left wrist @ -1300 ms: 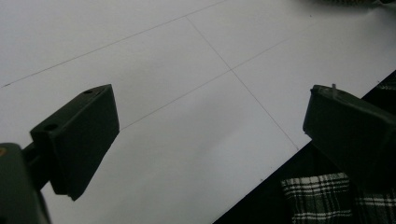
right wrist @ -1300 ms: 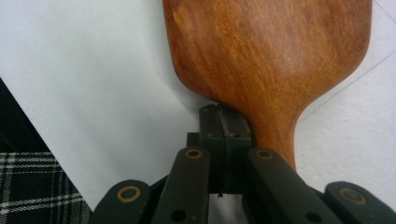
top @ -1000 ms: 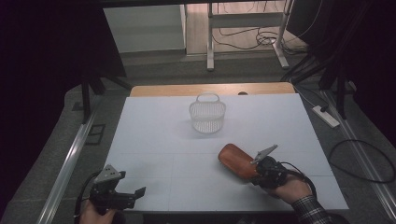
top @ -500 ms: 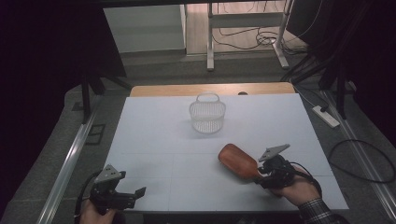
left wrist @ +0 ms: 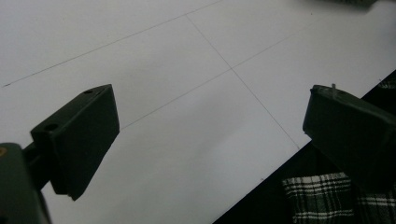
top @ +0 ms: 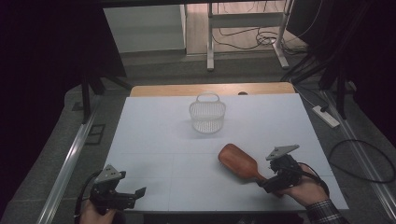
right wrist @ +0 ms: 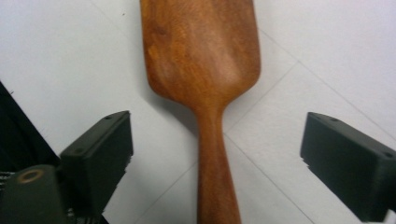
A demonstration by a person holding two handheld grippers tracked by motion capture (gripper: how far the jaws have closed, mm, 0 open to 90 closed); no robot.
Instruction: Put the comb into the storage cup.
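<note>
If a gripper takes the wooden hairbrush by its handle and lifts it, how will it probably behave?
The wooden hairbrush looks like solid, polished wood, so it is probably stiff and will not bend. Its broad head is much larger than the narrow handle, so it may droop head-down in a grip at the handle's end. The smooth, rounded handle could slip or twist between the pads.
</note>
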